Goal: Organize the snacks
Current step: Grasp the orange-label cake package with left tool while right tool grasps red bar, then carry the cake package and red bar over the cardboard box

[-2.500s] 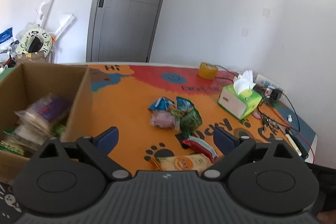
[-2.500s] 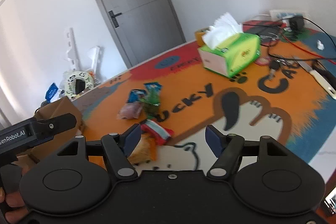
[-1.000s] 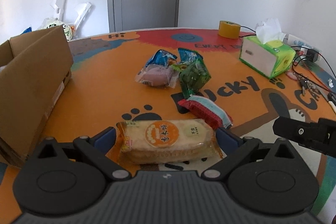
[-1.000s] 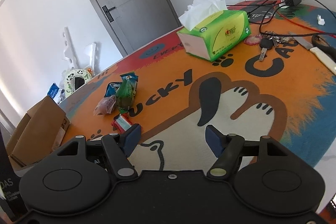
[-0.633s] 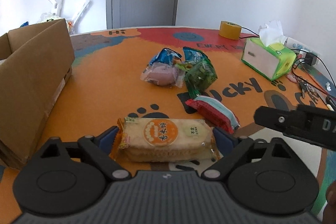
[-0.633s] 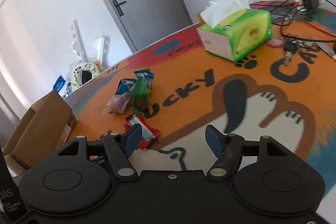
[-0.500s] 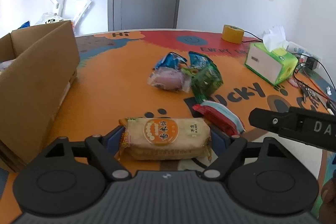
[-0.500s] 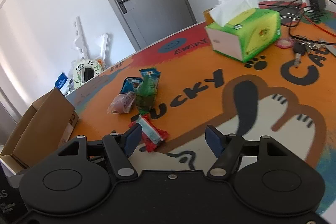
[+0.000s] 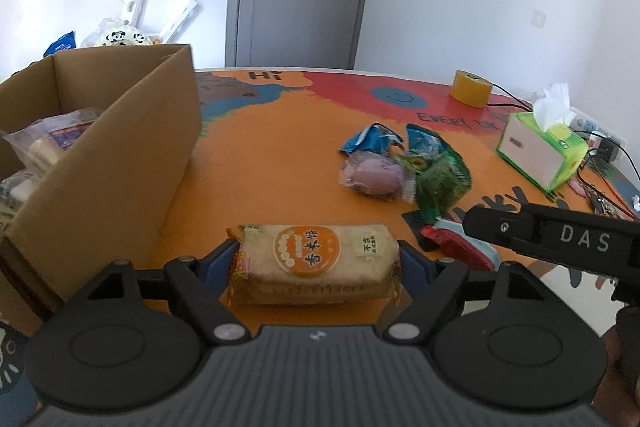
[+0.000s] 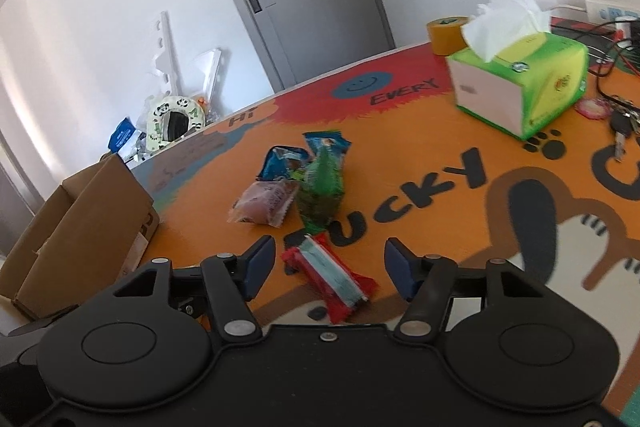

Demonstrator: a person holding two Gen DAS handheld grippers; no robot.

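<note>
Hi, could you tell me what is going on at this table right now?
A person is sorting snacks into a cardboard box with two handheld grippers. The left gripper is shut on a rice cracker pack, with the box, already holding some packets, to its left. The right gripper is open and poised over a red wrapper on the table. A pink, a green and two blue packets lie loose beyond it.

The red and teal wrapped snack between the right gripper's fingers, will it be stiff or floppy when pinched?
The red and teal snack is probably light: small and flat. Its crinkled film wrapper likely flexes and slips under the right gripper, whose jaws stand open around it.
</note>
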